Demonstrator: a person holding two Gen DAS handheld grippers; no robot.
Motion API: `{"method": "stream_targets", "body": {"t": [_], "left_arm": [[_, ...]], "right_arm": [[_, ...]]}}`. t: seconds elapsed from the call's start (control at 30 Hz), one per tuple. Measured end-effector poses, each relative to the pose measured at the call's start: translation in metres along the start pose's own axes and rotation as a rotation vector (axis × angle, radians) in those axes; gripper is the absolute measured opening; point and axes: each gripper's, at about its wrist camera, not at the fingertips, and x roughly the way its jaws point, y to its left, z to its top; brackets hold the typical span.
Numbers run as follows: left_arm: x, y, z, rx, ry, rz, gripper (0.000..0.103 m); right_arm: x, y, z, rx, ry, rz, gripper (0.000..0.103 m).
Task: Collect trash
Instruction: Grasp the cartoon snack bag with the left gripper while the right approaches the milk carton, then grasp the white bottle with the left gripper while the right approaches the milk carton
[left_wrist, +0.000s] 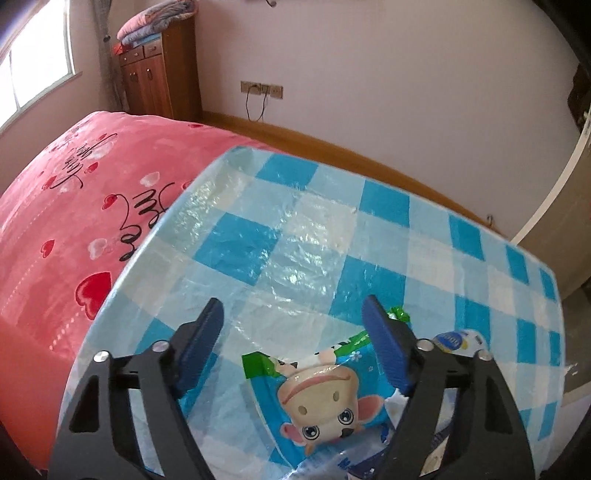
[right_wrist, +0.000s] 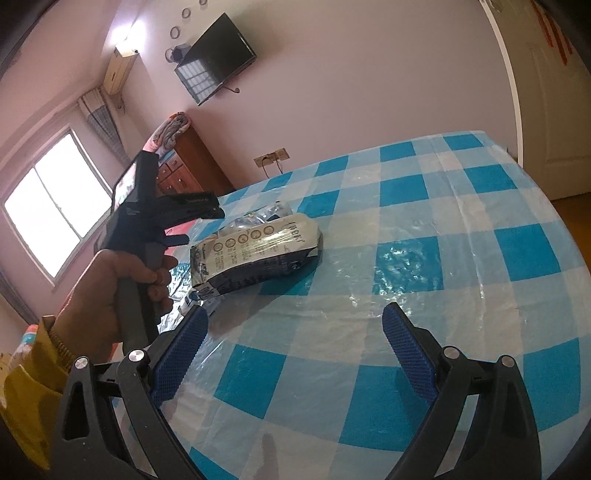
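A blue snack wrapper (left_wrist: 317, 395) with a cartoon cow and green edges lies on the checked table (left_wrist: 295, 229). My left gripper (left_wrist: 292, 305) hangs over it, jaws apart. The wrapper sits low between the fingers, the right finger (left_wrist: 388, 343) close beside it and the left one clear of it. In the right wrist view, my right gripper (right_wrist: 293, 314) is open over bare tablecloth (right_wrist: 406, 258). Ahead of it lies a flattened white and dark carton (right_wrist: 255, 254) with crumpled clear plastic (right_wrist: 258, 218) behind. A hand (right_wrist: 110, 288) holds the left gripper (right_wrist: 218, 209) at the left.
A small blue and yellow labelled piece (left_wrist: 458, 339) and clear plastic (left_wrist: 332, 465) lie by the wrapper. A pink quilted bed (left_wrist: 74, 221) borders the table's left edge. A wooden cabinet (left_wrist: 159, 74) stands by the window, and a white door (right_wrist: 554, 110) is at the right.
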Motion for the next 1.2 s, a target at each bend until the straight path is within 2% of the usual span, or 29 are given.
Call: {"method": "stream_targets", "body": {"t": [0.2,0.33,0.43,0.63,0.77,0.87,1.03,1.2], "left_arm": [[0.003,-0.011,-0.016,0.043,0.034,-0.025,0.064],[-0.006,-0.021,-0.037,0.073,0.054,-0.045,0.064],[-0.015,-0.026,-0.055,0.070,0.070,-0.089,0.064],[-0.044,-0.045,-0.098,0.137,0.073,-0.146,0.064],[-0.061,-0.056,-0.122,0.184,0.104,-0.217,0.064],[-0.071,-0.055,-0.126,0.189,0.100,-0.233,0.064],[-0.090,-0.056,-0.113,0.192,0.055,-0.234,0.066],[-0.084,-0.069,-0.100,0.200,0.058,-0.251,0.069]], "right_arm": [[-0.005,-0.009,0.003,0.018,-0.012,-0.007,0.094],[-0.008,-0.016,0.007,0.035,-0.018,-0.013,0.094],[-0.009,-0.022,0.008,0.045,-0.018,-0.027,0.094],[-0.010,-0.032,0.006,0.069,0.000,-0.053,0.094],[-0.009,-0.038,0.004,0.078,0.016,-0.074,0.094],[-0.007,-0.039,0.003,0.076,0.036,-0.085,0.094],[-0.001,-0.036,-0.002,0.052,0.078,-0.096,0.094],[0.007,-0.029,-0.006,0.014,0.112,-0.098,0.094]]}}
